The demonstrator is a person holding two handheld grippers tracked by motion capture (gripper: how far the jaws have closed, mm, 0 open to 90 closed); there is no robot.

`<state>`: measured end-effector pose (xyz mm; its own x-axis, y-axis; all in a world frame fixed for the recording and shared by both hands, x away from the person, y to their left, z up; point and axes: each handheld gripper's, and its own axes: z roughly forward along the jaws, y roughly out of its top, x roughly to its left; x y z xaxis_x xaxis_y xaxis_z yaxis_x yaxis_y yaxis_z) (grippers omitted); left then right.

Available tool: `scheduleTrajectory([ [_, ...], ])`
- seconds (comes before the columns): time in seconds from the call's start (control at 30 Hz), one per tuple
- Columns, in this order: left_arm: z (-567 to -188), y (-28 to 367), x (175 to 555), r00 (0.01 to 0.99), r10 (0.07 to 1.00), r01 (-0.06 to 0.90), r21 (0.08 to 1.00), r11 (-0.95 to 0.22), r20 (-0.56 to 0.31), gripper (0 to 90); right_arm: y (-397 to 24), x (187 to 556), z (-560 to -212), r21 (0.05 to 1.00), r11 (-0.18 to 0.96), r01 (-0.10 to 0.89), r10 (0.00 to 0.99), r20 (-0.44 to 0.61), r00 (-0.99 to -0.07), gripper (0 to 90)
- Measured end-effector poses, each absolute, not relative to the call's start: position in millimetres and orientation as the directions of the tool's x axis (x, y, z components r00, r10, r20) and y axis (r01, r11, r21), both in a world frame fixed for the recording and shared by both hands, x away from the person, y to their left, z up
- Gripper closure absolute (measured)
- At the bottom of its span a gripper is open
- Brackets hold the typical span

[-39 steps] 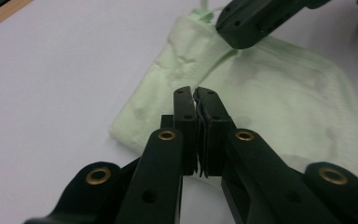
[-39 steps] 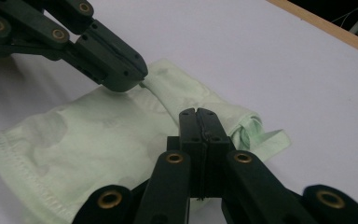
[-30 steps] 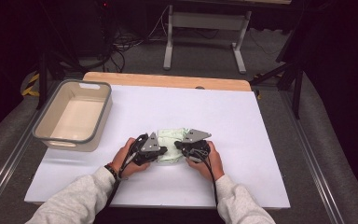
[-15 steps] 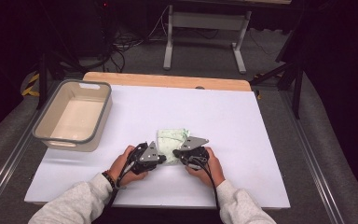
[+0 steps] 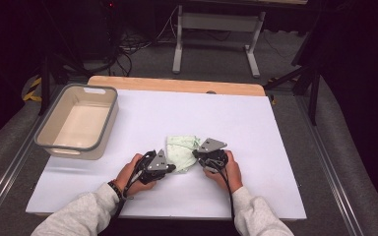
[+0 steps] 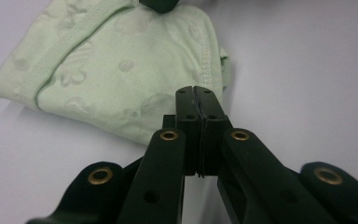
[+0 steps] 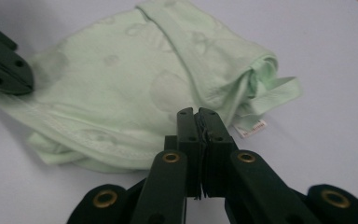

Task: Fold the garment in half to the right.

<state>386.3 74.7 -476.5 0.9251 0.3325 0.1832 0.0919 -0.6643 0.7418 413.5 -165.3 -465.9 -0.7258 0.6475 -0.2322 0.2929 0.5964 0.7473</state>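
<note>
A folded pale green cloth (image 5: 182,149) with a faint printed pattern lies on the white table top (image 5: 285,147), near its front middle. My left gripper (image 5: 172,168) rests at the cloth's near left corner. In the left gripper view its jaws (image 6: 195,91) are pressed together with nothing between them, tips over the hem of the cloth (image 6: 107,70). My right gripper (image 5: 195,154) sits at the cloth's right side. Its jaws (image 7: 198,113) are also shut and empty, tips against the cloth (image 7: 135,84). A small white label (image 7: 251,127) sticks out of the fold.
A beige bin with a grey rim (image 5: 107,115) stands empty at the table's left. A wooden strip (image 5: 177,84) runs along the far edge. Dark stands and cables stand on the floor beyond. White surface stretches to the right of the hands.
Both grippers have drawn slightly back from over the cloth to its edges. The cloth now lies in a flatter, squarer fold than a second ago.
</note>
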Motion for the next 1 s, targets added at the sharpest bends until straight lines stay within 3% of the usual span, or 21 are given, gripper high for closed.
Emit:
scheduleTrajectory([
  [0.2,-476.3,74.9,386.7,0.925,0.335,0.094,0.742,-0.663,0.181,89.7,-170.7,416.5,-466.1,0.753,0.578,0.315,0.671,-0.219,-0.708,88.2],
  [0.37,-475.8,75.2,385.8,0.924,0.335,0.090,0.749,-0.656,0.182,88.6,-171.5,408.9,-454.4,0.794,0.545,0.271,0.679,-0.227,-0.698,89.1],
  [0.5,-475.1,75.5,384.5,0.929,0.326,0.090,0.752,-0.653,0.172,88.6,-166.0,396.6,-442.6,0.843,0.488,0.225,0.646,-0.175,-0.743,89.4],
  [0.77,-475.4,74.3,382.3,0.932,0.314,0.080,0.744,-0.664,0.180,87.5,-136.6,383.0,-461.3,0.775,0.600,0.199,0.523,-0.192,-0.831,89.7],
  [0.93,-475.4,74.3,382.1,0.932,0.313,0.081,0.738,-0.670,0.182,86.7,-136.8,382.8,-466.6,0.759,0.616,0.212,0.523,-0.192,-0.831,90.0],
  [1.0,-475.4,74.4,382.1,0.932,0.313,0.081,0.737,-0.671,0.183,86.2,-141.4,383.1,-468.6,0.740,0.641,0.201,0.535,-0.243,-0.809,90.0],
])
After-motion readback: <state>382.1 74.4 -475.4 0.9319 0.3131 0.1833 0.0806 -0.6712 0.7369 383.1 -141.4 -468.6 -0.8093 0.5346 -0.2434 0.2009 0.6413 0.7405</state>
